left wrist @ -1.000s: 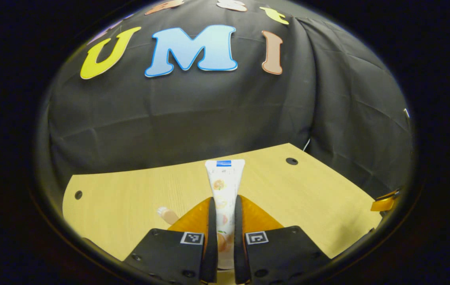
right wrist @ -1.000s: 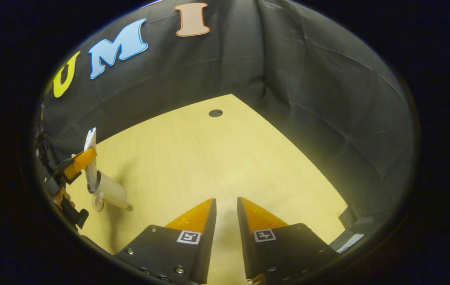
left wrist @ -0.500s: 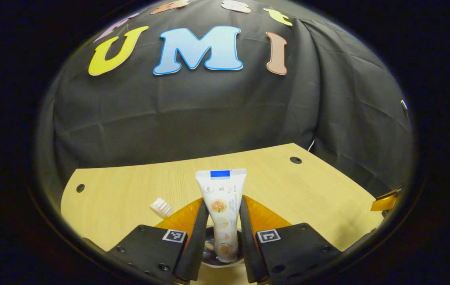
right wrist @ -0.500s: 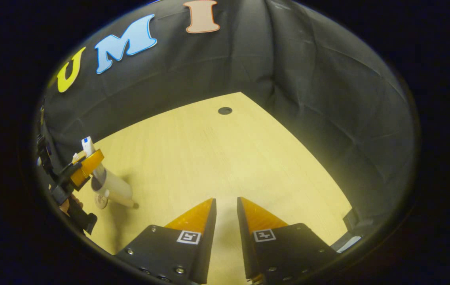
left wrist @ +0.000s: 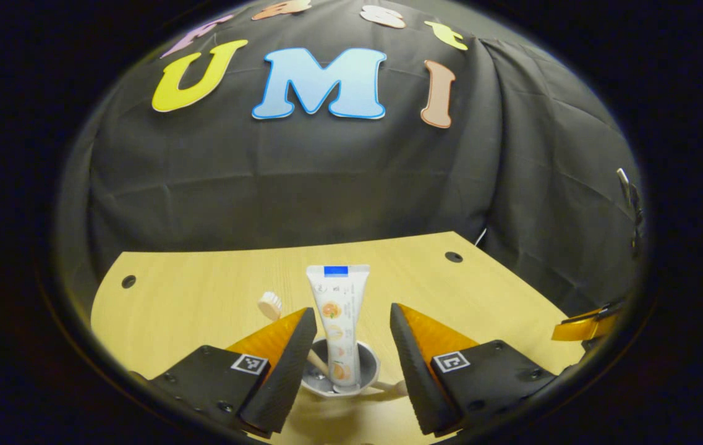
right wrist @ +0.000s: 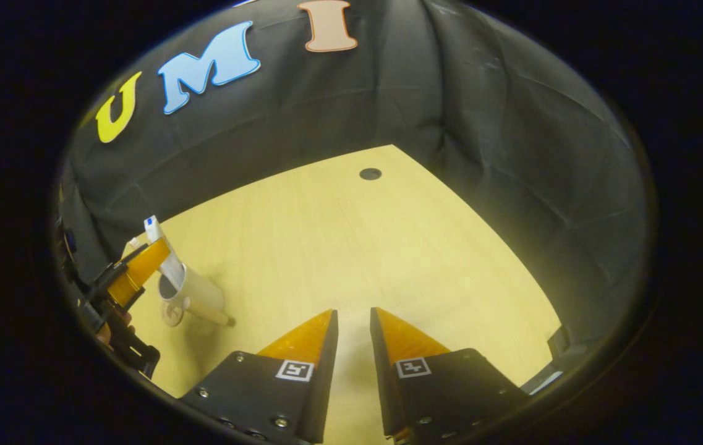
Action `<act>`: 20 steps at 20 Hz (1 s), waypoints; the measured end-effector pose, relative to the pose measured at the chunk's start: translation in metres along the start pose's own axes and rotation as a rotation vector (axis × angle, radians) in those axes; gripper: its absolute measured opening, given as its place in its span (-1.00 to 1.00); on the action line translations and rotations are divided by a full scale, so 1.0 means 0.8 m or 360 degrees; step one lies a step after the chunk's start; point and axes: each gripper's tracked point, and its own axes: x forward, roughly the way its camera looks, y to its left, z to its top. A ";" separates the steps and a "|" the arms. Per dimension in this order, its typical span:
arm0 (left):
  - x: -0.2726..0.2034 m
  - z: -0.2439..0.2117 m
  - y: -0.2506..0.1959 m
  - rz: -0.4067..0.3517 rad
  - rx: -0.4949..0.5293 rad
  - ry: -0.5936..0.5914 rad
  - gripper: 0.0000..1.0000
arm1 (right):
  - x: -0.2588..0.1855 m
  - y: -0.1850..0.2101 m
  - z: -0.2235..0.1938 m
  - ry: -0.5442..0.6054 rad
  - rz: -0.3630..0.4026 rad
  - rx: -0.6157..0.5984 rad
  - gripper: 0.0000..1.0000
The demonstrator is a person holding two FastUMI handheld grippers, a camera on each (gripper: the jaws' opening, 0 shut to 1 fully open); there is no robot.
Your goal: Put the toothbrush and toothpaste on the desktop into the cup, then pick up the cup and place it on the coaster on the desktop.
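Observation:
A white cup [left wrist: 340, 374] stands on the wooden desktop [left wrist: 203, 296]. The toothpaste tube [left wrist: 334, 303] rests upright in it, beside the toothbrush, whose bristle head [left wrist: 269, 304] sticks out to the left. My left gripper [left wrist: 352, 310] is open, its fingers on either side of the cup and touching nothing. In the right gripper view the cup [right wrist: 200, 290] and tube [right wrist: 158, 238] sit at the far left, with one left finger [right wrist: 140, 272] beside them. My right gripper [right wrist: 353, 311] hangs over bare desktop, far from the cup, its fingers nearly together with nothing between them.
The desktop [right wrist: 357, 247] ends at the black cloth wall behind and to the right. Small round holes [left wrist: 453, 256] [left wrist: 128, 281] [right wrist: 370, 173] mark its corners. A finger of the right gripper [left wrist: 586, 324] pokes in at the far right of the left gripper view.
My left gripper has opened and let go of the toothpaste tube, which dropped into the cup and now stands there. The right gripper has hardly moved.

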 end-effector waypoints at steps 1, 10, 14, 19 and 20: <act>-0.008 0.001 0.001 0.0006 0.0004 -0.0007 0.64 | 0.001 0.016 0.000 0.0001 0.0042 -0.0042 -0.32; -0.088 -0.021 0.039 0.0125 0.0018 0.0027 0.72 | -0.010 0.129 -0.019 0.0065 0.0428 -0.0441 -0.32; -0.133 -0.027 0.070 0.0221 0.0003 0.0035 0.72 | -0.007 0.166 -0.030 0.0127 0.0557 -0.0526 -0.32; -0.207 -0.054 0.123 0.0382 -0.0087 0.0066 0.72 | 0.011 0.200 -0.033 0.0240 0.0617 -0.0718 -0.22; -0.220 -0.061 0.134 0.0418 -0.0111 0.0072 0.72 | 0.016 0.206 -0.034 0.0274 0.0624 -0.0756 -0.21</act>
